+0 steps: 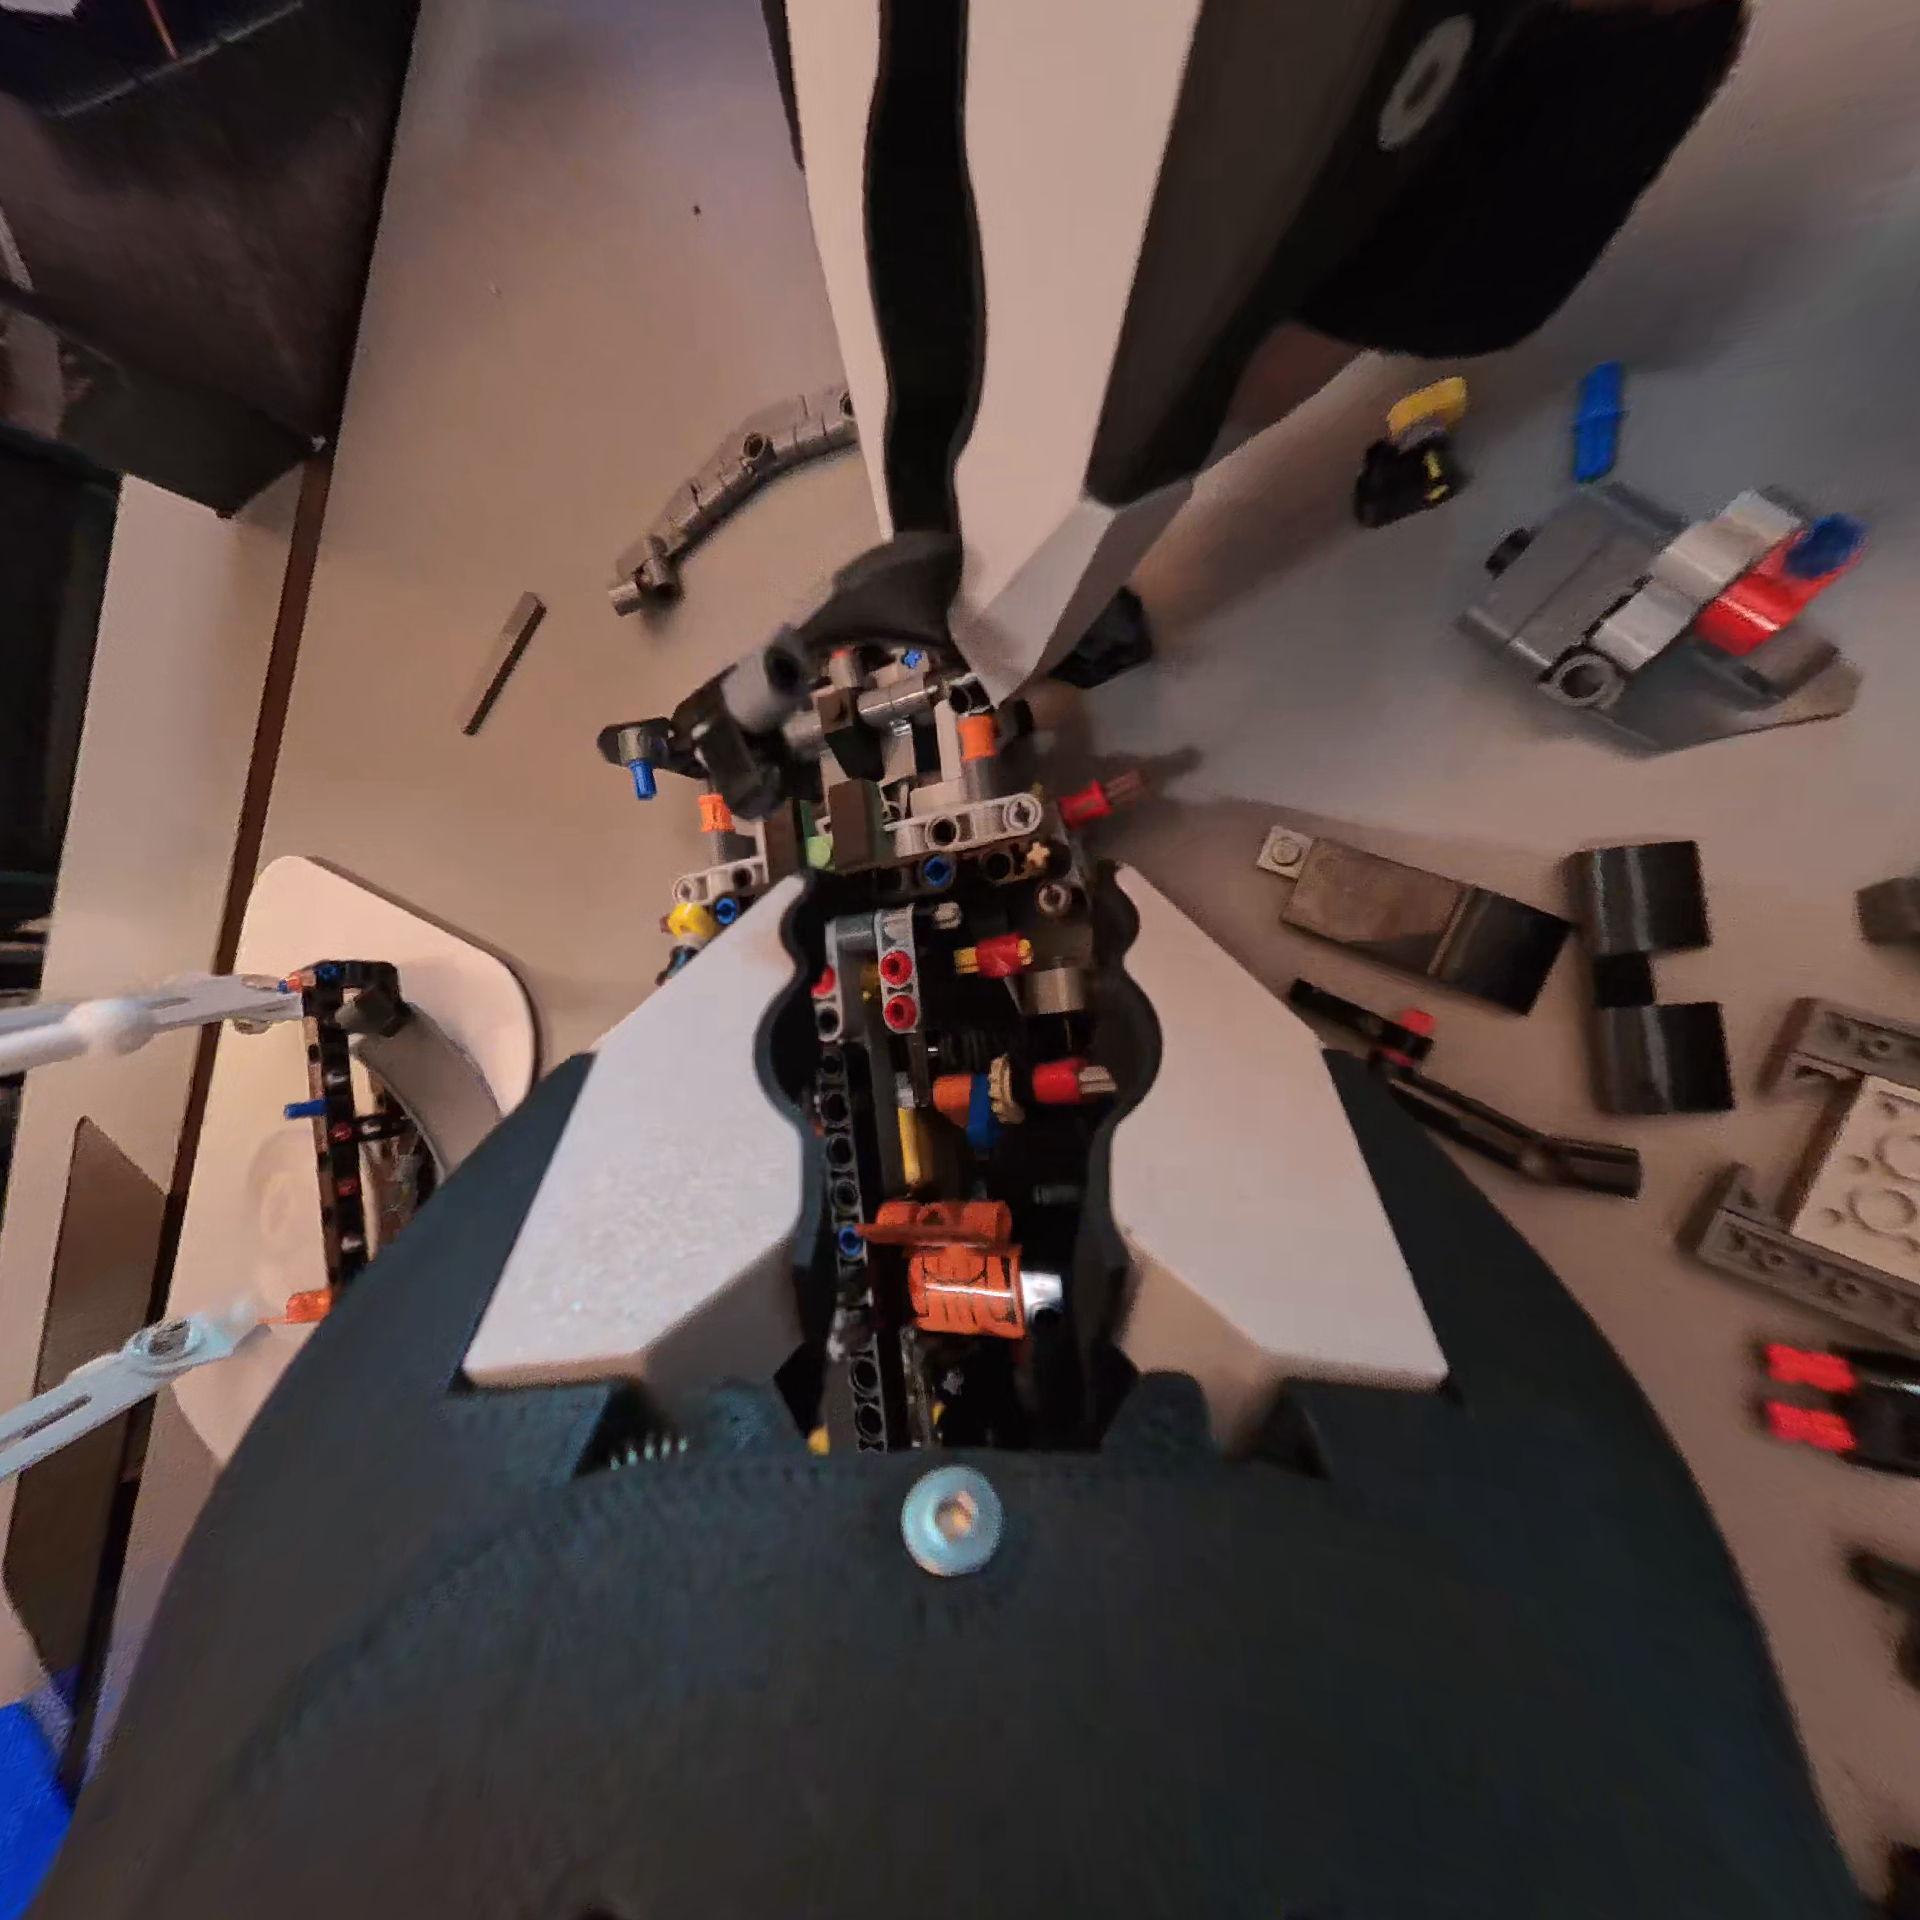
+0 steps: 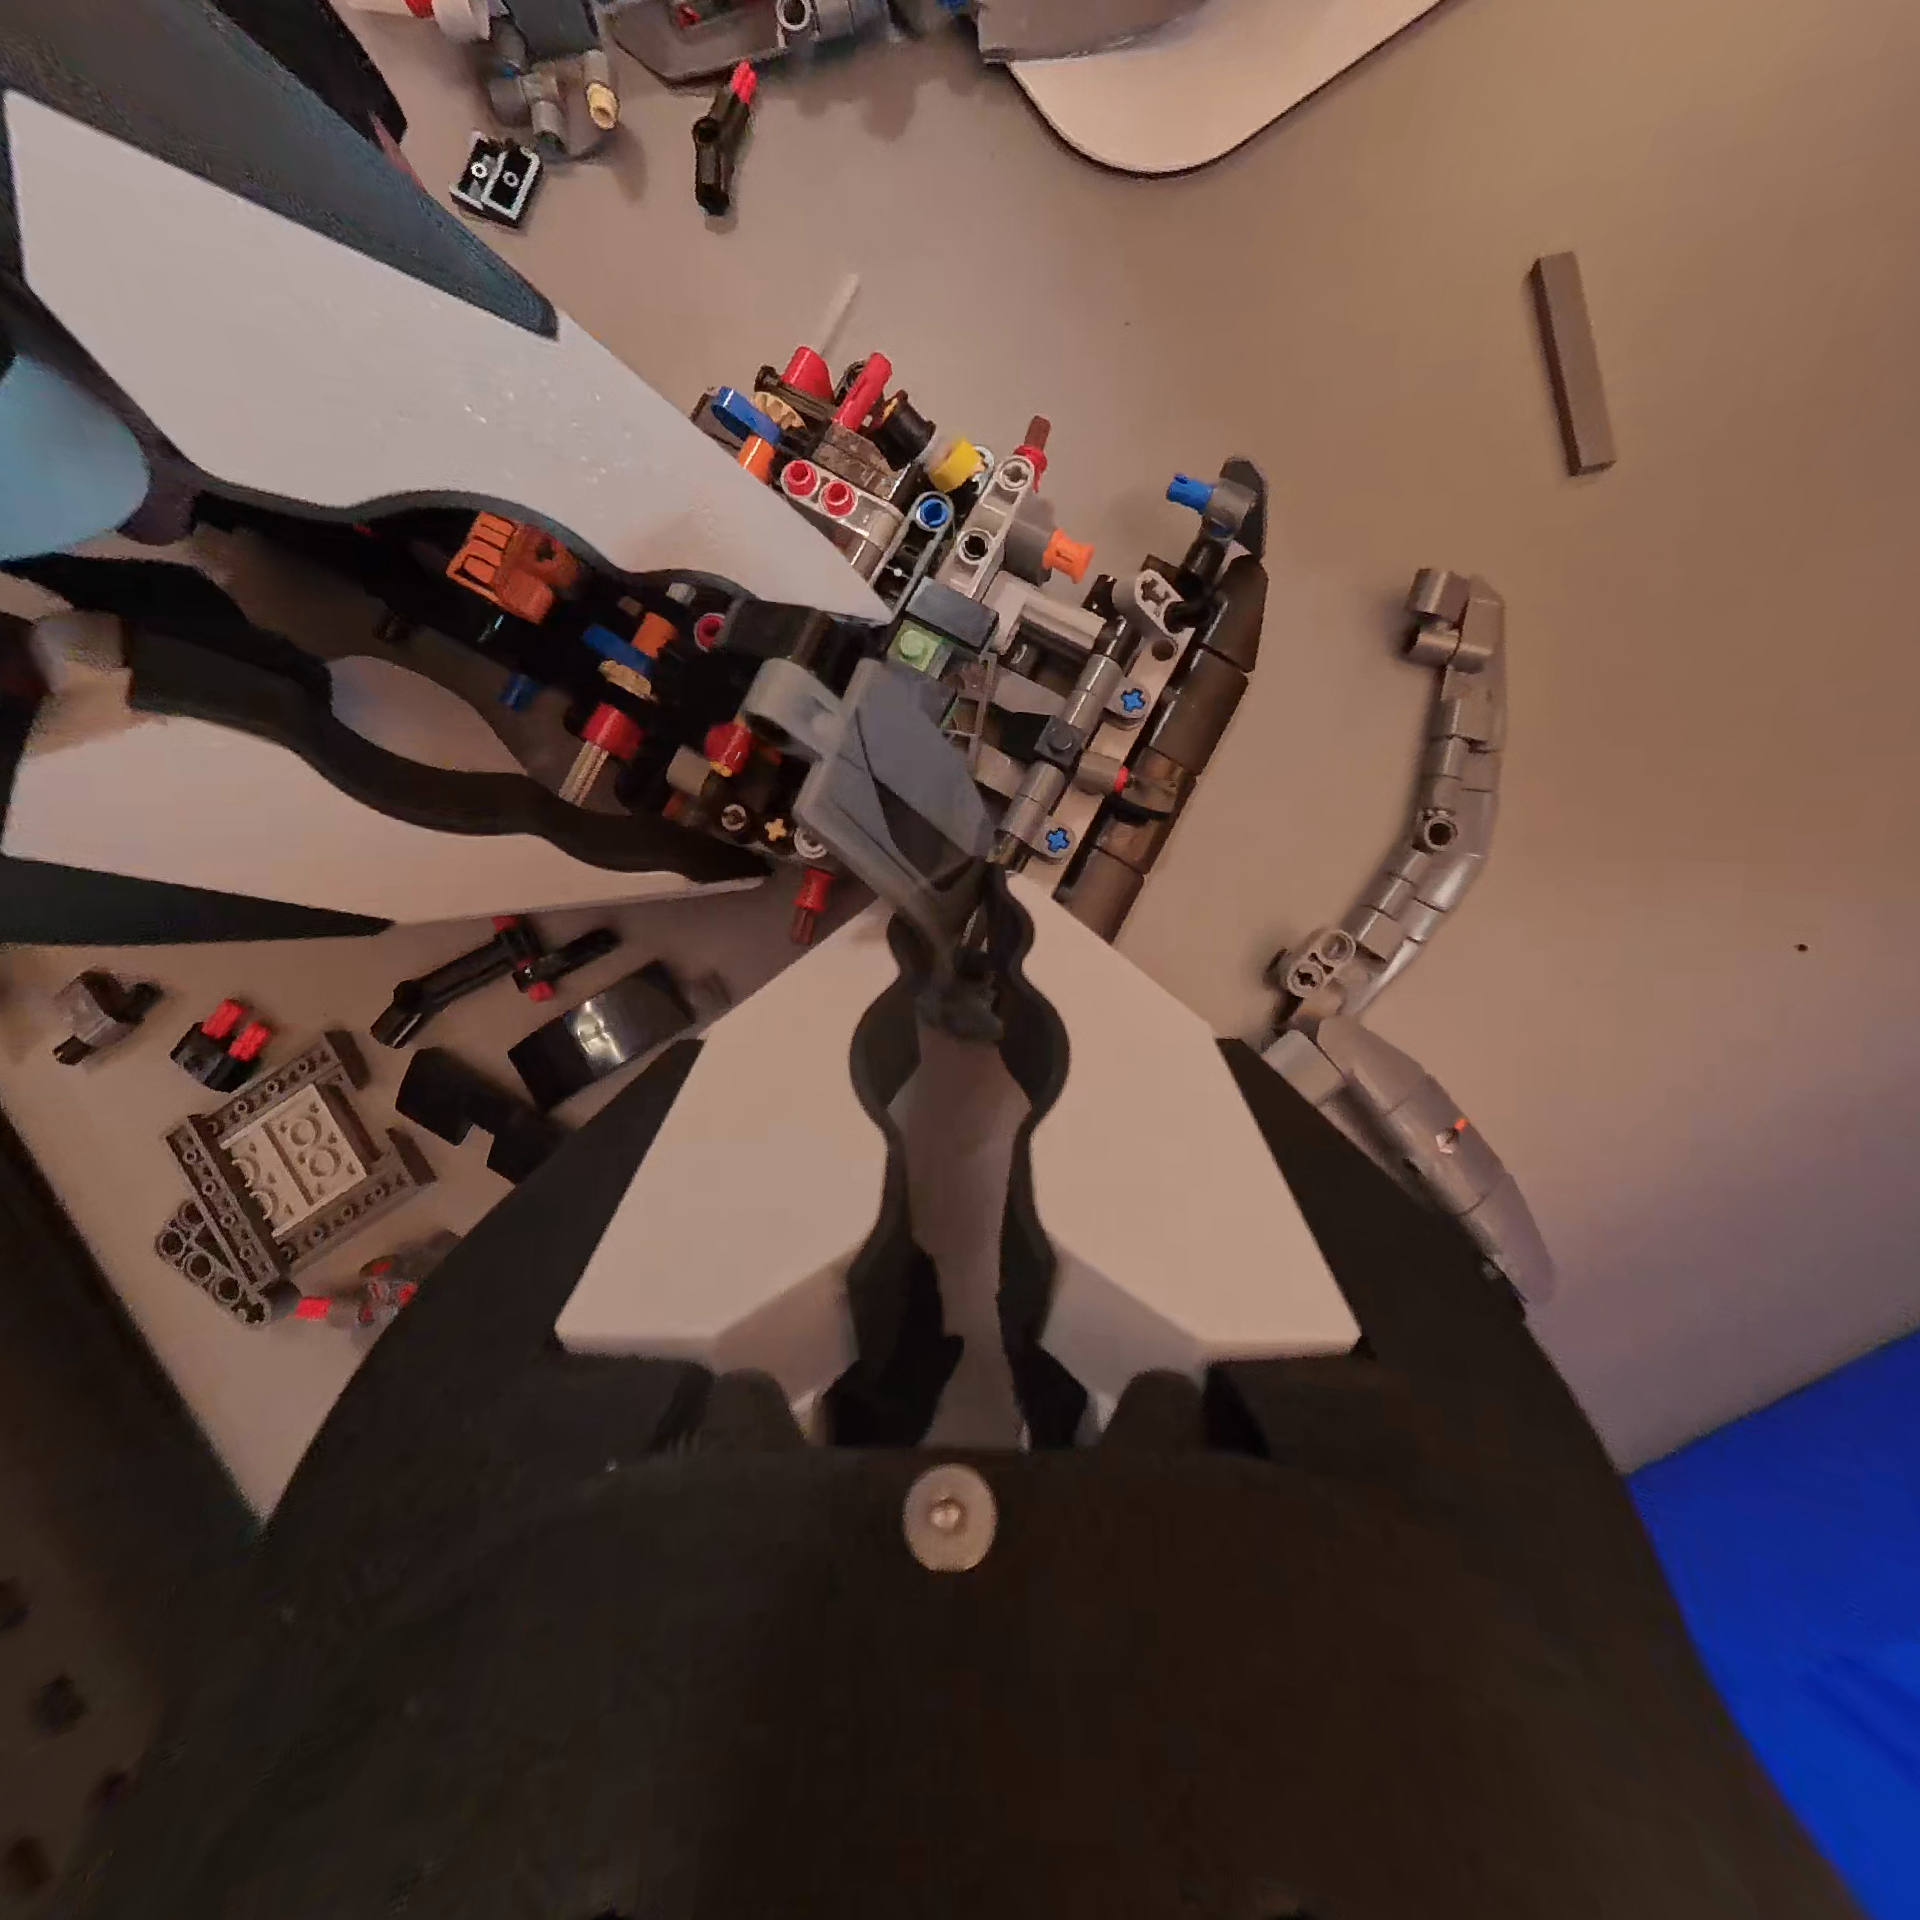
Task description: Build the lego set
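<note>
A long Technic model (image 1: 940, 1039), black and grey with red, blue, yellow and orange pins, lies between my left gripper's (image 1: 956, 904) white fingers, which are shut on its sides. It also shows in the right wrist view (image 2: 997, 540). My right gripper (image 2: 956, 920) is shut on a dark grey angled panel (image 2: 894, 790) and holds it against the model's grey front end. In the left wrist view the right gripper (image 1: 940, 618) comes in from the top with the panel (image 1: 894, 582) at its tips. The left gripper (image 2: 826, 748) enters the right wrist view from the left.
Loose parts lie on the beige table (image 2: 1299, 312): a curved grey strip (image 1: 727, 478), a grey tile (image 2: 1571, 364), a grey-and-red block (image 1: 1652, 613), black curved panels (image 1: 1642, 977), a grey frame (image 2: 291, 1164). A black beam (image 1: 338, 1122) sits at the left. The grey tile (image 2: 1571, 364) is about 15 centimeters from both grippers' fingertips. My left wrist view (image 1: 500, 661) looks at it from another angle.
</note>
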A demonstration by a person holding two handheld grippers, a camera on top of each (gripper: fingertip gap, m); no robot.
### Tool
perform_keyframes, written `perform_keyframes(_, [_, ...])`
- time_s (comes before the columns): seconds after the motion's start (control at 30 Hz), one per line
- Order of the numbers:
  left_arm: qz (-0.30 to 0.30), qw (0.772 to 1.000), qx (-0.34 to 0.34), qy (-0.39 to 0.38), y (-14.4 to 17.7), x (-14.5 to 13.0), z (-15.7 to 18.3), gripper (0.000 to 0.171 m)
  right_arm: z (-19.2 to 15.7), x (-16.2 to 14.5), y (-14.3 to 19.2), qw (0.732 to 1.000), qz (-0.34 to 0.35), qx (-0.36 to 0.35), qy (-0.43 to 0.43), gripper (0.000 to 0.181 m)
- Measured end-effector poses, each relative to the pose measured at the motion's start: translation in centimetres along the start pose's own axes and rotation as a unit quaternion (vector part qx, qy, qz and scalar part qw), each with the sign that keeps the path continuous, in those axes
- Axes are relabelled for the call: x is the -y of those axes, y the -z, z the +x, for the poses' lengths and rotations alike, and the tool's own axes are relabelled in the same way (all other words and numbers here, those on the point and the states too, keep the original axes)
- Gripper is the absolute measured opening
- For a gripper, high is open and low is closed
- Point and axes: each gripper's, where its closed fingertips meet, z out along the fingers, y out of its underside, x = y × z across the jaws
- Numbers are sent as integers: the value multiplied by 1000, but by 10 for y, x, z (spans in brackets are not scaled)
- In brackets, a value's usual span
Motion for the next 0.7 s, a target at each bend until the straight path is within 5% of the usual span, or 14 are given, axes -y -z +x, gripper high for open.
perform_keyframes(0.2, [-18, 999, 39, 3, -8, 1, -6, 56, -2, -2, 2, 999, 6, 20, -26, 5])
perform_keyframes(0.7, [25, 999, 3, 49, -12, 3, -9, 54, -6, -11, 14, 998, 44, -25, -42, 4])
